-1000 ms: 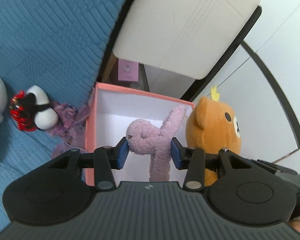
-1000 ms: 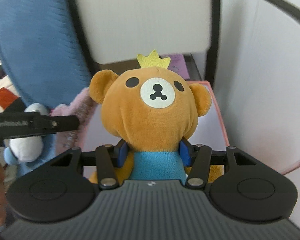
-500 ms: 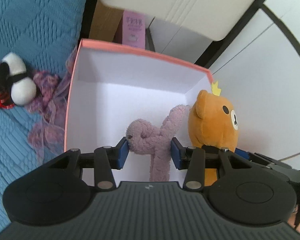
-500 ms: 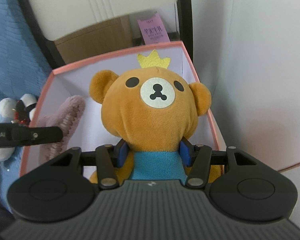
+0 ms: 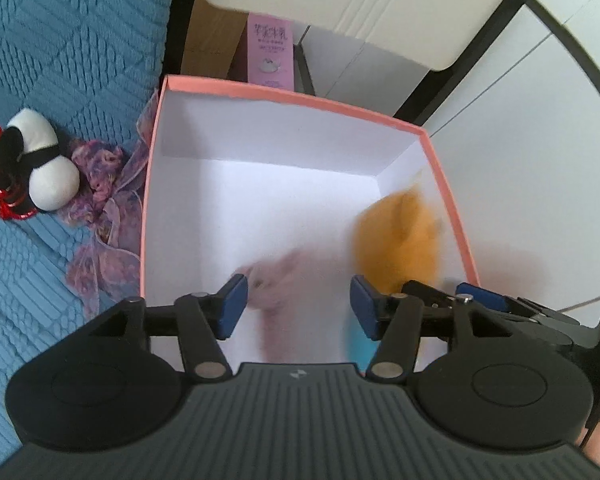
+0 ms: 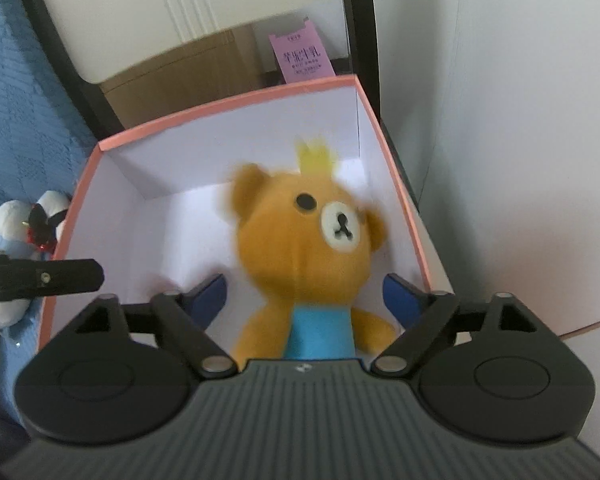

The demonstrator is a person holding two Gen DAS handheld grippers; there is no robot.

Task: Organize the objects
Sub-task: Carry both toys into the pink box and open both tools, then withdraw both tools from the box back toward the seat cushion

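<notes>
My left gripper (image 5: 294, 306) is spread wide over the box (image 5: 284, 92), and a pink toy (image 5: 278, 280), blurred, seems loose between the pads. My right gripper (image 6: 302, 298) is spread too, the bear (image 6: 304, 240) free of both pads, inside the box by its right wall.

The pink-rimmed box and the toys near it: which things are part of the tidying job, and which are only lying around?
Part of the job:
- pink-rimmed white cardboard box
- orange plush bear with yellow crown
- blurred pale pink plush toy
- left gripper
- right gripper

Lying about:
- black-and-white plush toy
- purple gauzy ribbon
- pink printed carton
</notes>
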